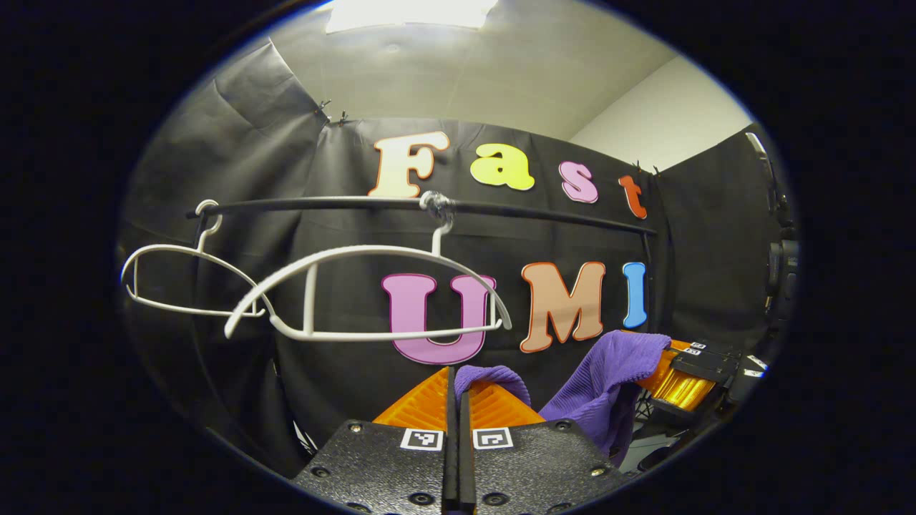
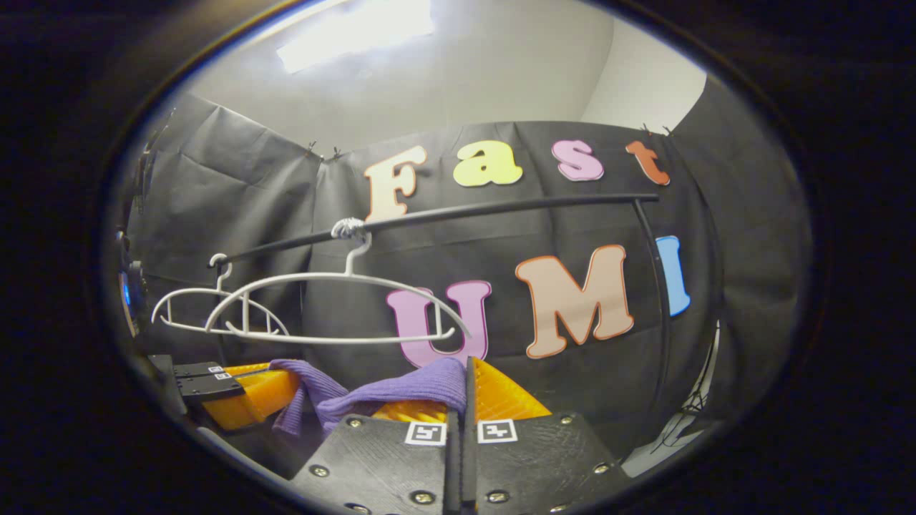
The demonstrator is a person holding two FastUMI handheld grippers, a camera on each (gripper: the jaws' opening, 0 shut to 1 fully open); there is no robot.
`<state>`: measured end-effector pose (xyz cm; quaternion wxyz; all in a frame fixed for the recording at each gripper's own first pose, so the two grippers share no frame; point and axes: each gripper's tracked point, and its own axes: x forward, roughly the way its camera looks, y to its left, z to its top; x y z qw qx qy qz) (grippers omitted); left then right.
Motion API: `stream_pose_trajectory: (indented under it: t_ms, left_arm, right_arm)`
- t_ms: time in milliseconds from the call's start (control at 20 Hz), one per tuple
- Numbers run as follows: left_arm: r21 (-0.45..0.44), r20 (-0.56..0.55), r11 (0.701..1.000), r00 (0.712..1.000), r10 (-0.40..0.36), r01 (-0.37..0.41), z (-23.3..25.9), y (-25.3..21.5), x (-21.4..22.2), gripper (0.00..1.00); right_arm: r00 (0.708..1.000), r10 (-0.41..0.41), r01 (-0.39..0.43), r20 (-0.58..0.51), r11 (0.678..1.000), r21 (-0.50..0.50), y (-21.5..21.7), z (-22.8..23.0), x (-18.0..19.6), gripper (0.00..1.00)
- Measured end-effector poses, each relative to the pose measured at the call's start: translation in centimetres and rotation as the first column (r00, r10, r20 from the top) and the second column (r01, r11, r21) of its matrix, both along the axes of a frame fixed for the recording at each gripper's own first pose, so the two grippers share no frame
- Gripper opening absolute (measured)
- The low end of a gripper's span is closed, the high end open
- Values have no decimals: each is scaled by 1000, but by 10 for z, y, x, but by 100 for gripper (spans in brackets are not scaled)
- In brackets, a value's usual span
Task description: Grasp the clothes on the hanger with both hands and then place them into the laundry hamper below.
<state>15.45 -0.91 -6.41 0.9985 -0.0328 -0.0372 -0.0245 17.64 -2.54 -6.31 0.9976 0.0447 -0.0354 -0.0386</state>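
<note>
Both grippers (image 1: pixel 458 408) (image 2: pixel 465 400) pinch purple garment (image 1: pixel 601 386) below hangers (image 1: pixel 372 286).

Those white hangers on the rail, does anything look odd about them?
Both white hangers hang bare and tilted on the black rail. The purple garment is off them, pinched between the left gripper and right gripper.

my left gripper view looks forward and slightly upward along its own orange fingers (image 1: pixel 429 404) toward the black back wall, with the rail (image 1: pixel 429 206) and the two white hangers (image 1: pixel 372 293) near and above. my right gripper view faces the same wall from a spot further right, its fingers (image 2: pixel 501 397) at the bottom edge. both views share the rail, both hangers, the ceiling light and the purple cloth (image 1: pixel 608 386). each also catches the other gripper low at its side: right gripper (image 1: pixel 687 379), left gripper (image 2: pixel 236 393).
</note>
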Motion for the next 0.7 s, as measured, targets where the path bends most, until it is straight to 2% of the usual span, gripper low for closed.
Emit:
stream_pose_trajectory:
  t_ms: [150, 450, 700]
  left_arm:
    - [-12, -24, 1000, 1000, -19, 19, -28, -6, 10, 1]
    - [-9, -53, 1000, 999, -10, 10, -103, -8, 30, 1]
    - [-2, -78, 1000, 997, 6, -7, -164, 9, 36, 1]
  right_arm:
    - [998, 25, -23, -61, 999, 32, 1, -35, 10, 1]
    - [981, 42, -25, -191, 995, 92, -4, -125, 28, 1]
    - [945, 71, -5, -320, 979, 202, -1, -217, 30, 2]
